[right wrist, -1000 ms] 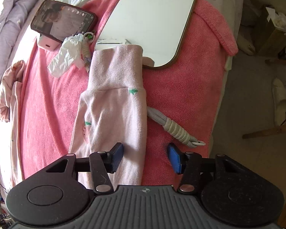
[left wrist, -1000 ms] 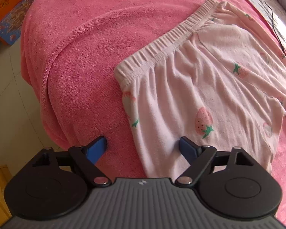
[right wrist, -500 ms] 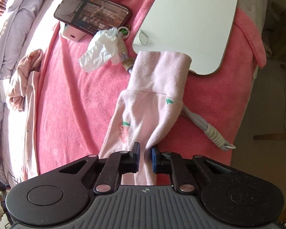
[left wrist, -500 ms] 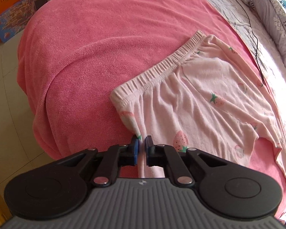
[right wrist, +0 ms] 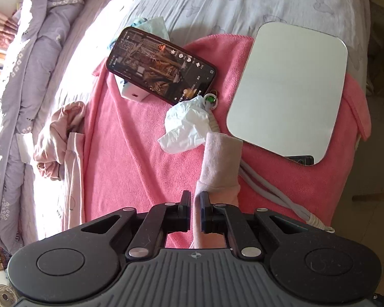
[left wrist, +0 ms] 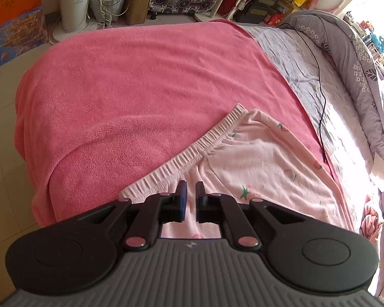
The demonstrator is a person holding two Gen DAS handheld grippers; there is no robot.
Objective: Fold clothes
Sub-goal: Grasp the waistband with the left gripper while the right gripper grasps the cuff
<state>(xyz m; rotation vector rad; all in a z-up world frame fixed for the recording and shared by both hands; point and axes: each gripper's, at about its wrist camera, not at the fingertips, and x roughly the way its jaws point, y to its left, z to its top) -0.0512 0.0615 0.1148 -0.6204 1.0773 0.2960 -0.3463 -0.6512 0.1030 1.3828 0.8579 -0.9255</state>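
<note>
Pale pink pants with a strawberry print lie on a pink towel spread over the bed. Their gathered waistband runs diagonally in the left wrist view. My left gripper is shut on the pants' fabric just below the waistband and holds it raised. In the right wrist view my right gripper is shut on the pant leg near its cuff, which hangs lifted above the towel.
A phone rests on a white box, with a crumpled tissue, a silver tablet and a grey cable close to the cuff. Another pink garment lies bunched at the left. A black cord crosses the grey sheet. Floor clutter stands beyond.
Both grippers closed from open onto the pants, the left near the waistband, the right on the leg. Both then rose and pulled back, lifting the fabric off the towel.
</note>
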